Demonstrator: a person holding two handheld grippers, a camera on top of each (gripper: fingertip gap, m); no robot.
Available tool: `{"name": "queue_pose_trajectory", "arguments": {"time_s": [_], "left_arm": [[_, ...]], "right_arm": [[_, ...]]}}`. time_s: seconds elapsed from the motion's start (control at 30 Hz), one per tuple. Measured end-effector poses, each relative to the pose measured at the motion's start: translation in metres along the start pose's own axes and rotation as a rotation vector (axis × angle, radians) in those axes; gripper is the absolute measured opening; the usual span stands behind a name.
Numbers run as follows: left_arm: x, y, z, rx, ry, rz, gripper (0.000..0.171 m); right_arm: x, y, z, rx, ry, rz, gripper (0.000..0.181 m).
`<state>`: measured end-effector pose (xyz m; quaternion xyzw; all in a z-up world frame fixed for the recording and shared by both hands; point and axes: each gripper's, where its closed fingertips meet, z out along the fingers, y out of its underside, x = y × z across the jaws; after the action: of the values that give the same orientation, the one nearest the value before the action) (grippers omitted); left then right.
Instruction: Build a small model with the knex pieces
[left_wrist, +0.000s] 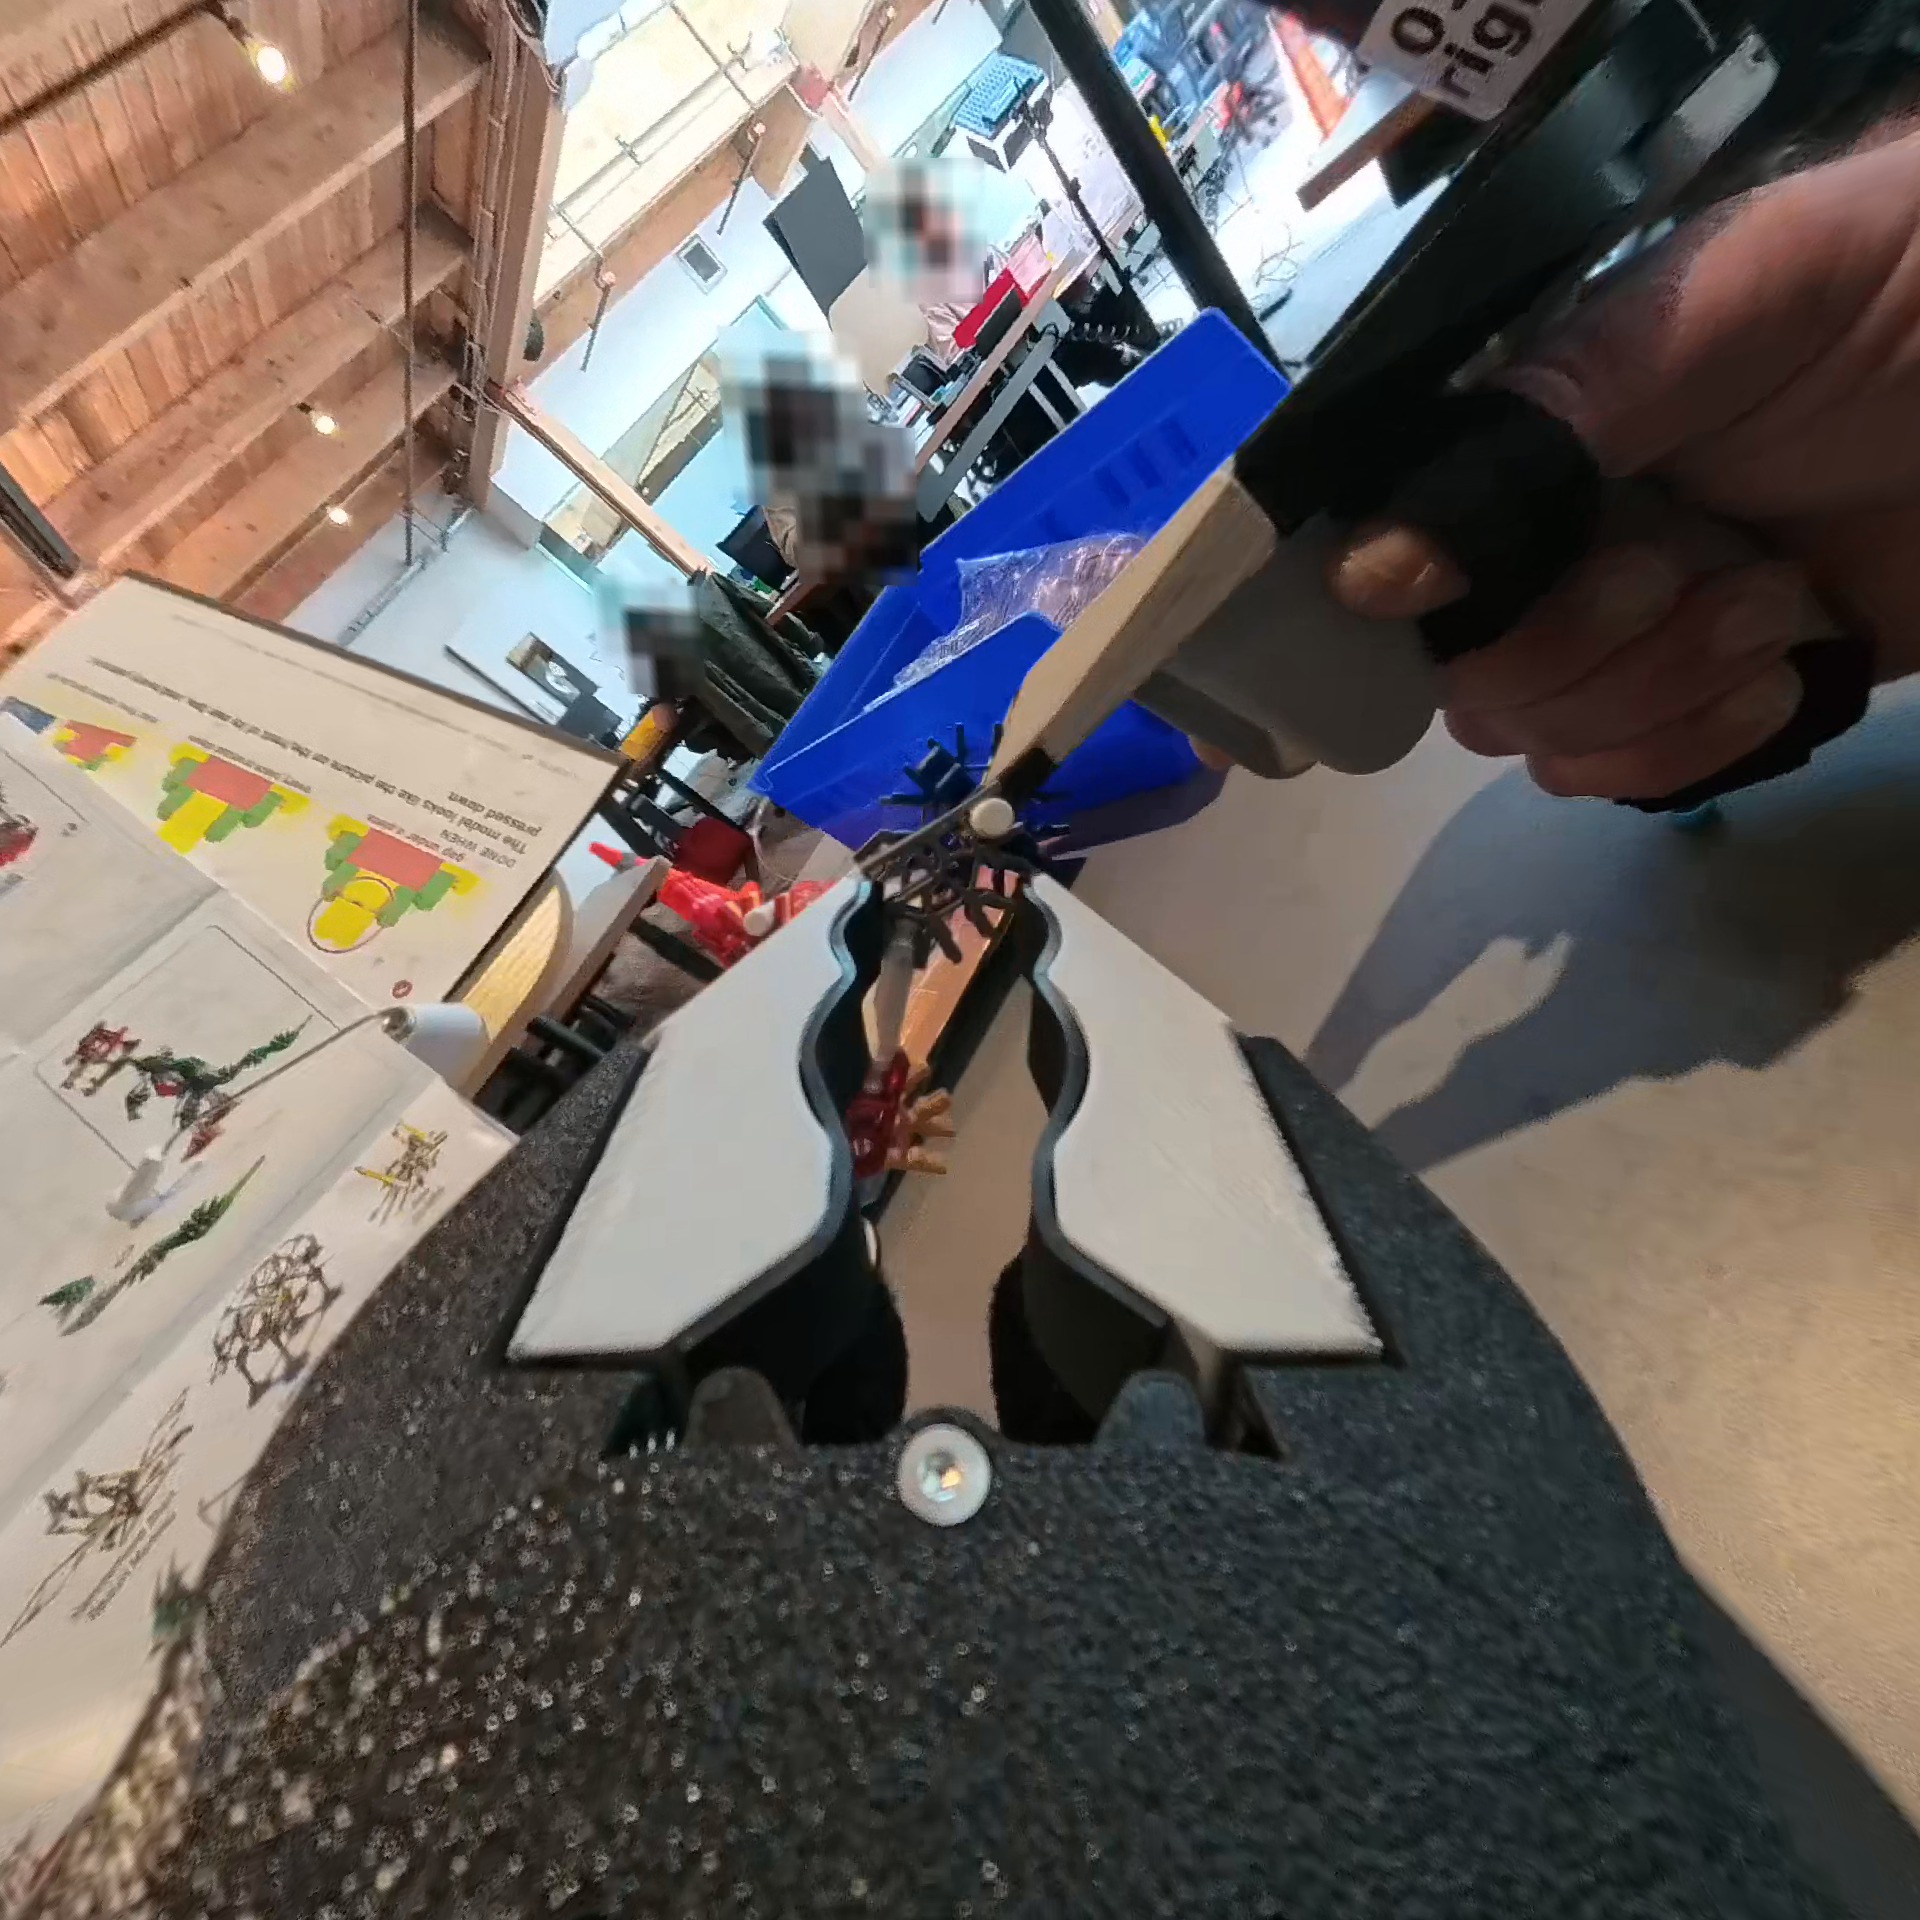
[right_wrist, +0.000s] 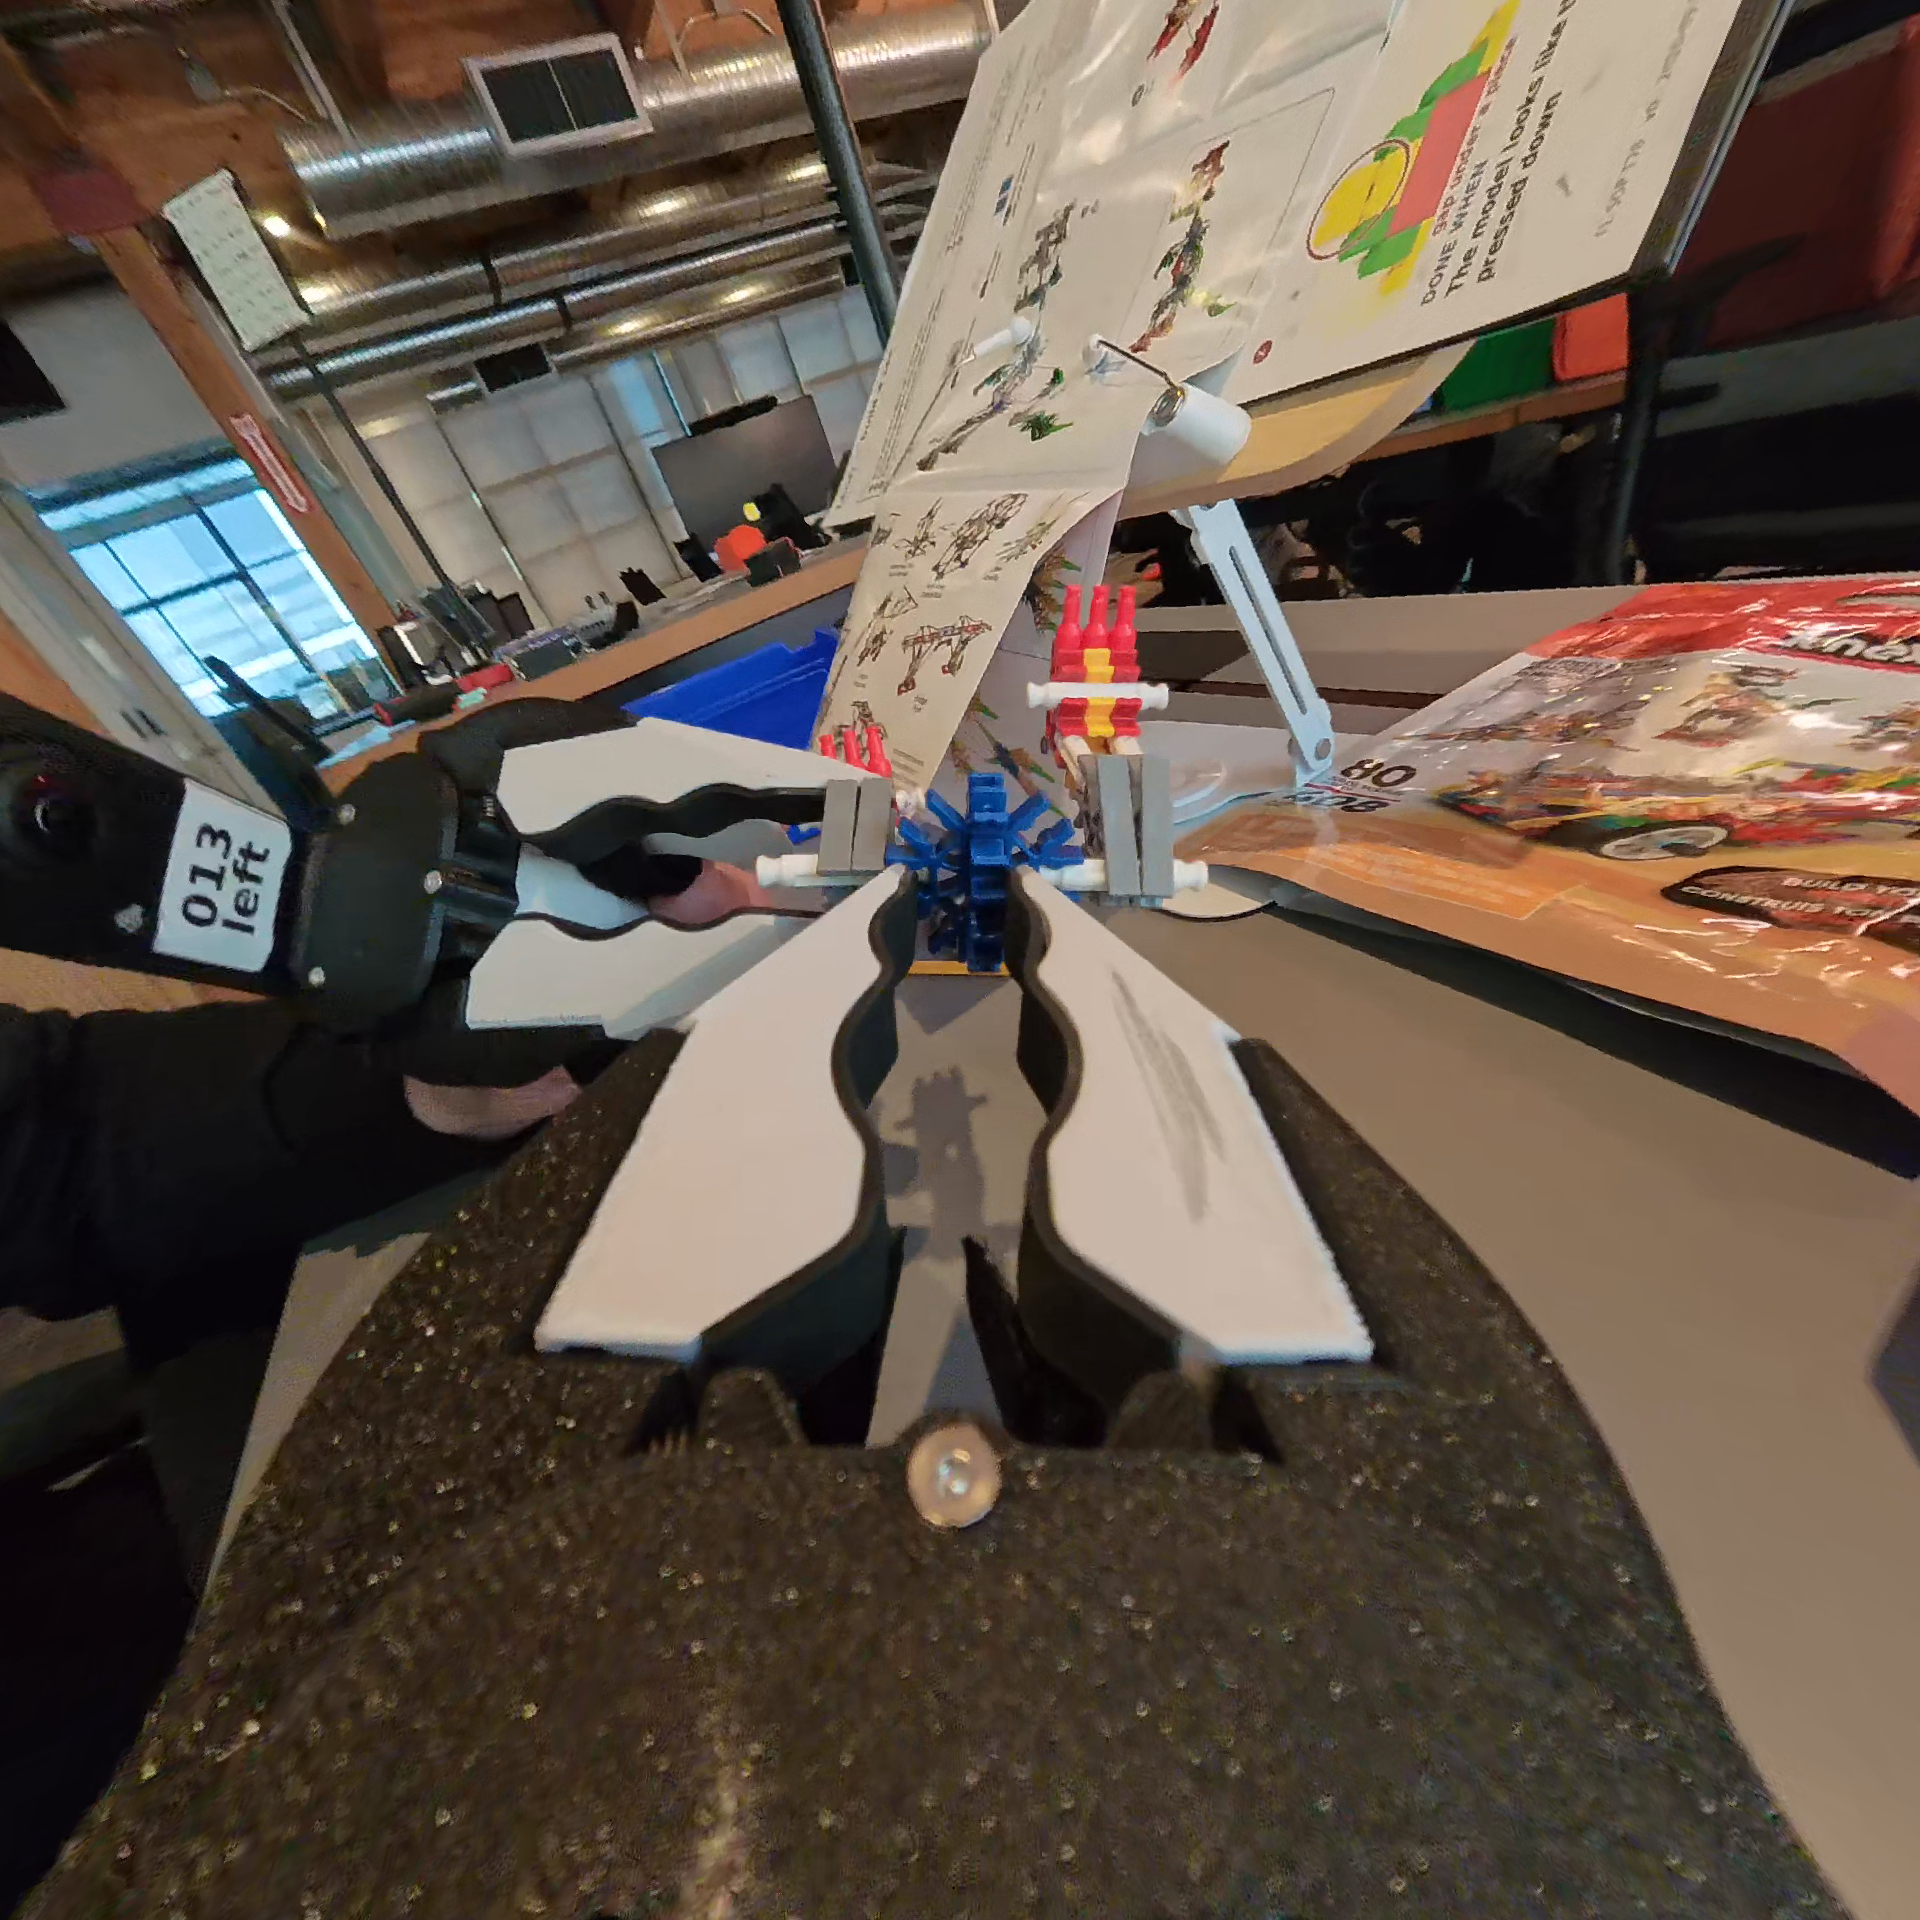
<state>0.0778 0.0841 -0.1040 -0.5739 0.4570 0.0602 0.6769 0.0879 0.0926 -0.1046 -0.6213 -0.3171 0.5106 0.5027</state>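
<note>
A small rod-and-connector toy assembly is held between both grippers above the grey table (right_wrist: 1403, 1195). It has blue snowflake-shaped connectors (right_wrist: 971, 831) in the middle, with a white rod (right_wrist: 1070, 880) running through grey connectors on either side (right_wrist: 1132, 842). My right gripper (right_wrist: 964, 883) is shut on the blue connectors. My left gripper (right_wrist: 842, 831) comes in from the left and is shut on the grey connector (right_wrist: 857, 840) at that end. In the left wrist view, my left gripper (left_wrist: 951, 894) clamps the assembly (left_wrist: 940, 831), and the right gripper (left_wrist: 1013, 779) meets it from the upper right.
A red and yellow model (right_wrist: 1091, 665) stands just behind the assembly. Instruction sheets lean on a white stand (right_wrist: 1143, 260), also seen at left in the left wrist view (left_wrist: 260, 831). A blue bin (left_wrist: 1039, 582) sits behind. A printed plastic toy bag (right_wrist: 1558, 810) lies on the right. Only a small space, under 4 cm, lies between the two pairs of fingers.
</note>
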Motion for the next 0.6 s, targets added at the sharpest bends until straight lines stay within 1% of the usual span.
{"name": "queue_pose_trajectory", "arguments": {"time_s": [0.03,0.07,0.13,0.2,0.27,0.53,0.6], "left_arm": [[0.0,0.001,0.001,-0.005,0.002,-0.003,0.023],[-0.001,0.001,0.001,0.003,0.012,-0.043,0.023],[-0.003,-0.002,0.001,0.042,0.054,-0.189,0.024],[-0.004,-0.002,0.003,0.044,0.055,-0.205,0.023],[-0.004,-0.003,0.004,0.06,0.075,-0.263,0.024],[-0.003,-0.004,0.003,0.079,0.102,-0.301,0.024],[-0.003,-0.004,0.003,0.085,0.107,-0.306,0.024]], "right_arm": [[0.001,0.001,0.001,-0.005,0.006,-0.009,0.015],[0.001,0.0,0.0,-0.002,0.008,-0.02,0.015],[0.0,-0.005,0.0,0.018,0.007,-0.047,0.016],[0.001,-0.007,-0.001,0.021,0.013,-0.065,0.016],[0.001,-0.009,-0.003,0.024,0.011,-0.081,0.016],[-0.002,-0.01,-0.005,0.014,-0.01,-0.121,0.015],[-0.002,-0.01,-0.005,0.009,-0.005,-0.134,0.012]]}}
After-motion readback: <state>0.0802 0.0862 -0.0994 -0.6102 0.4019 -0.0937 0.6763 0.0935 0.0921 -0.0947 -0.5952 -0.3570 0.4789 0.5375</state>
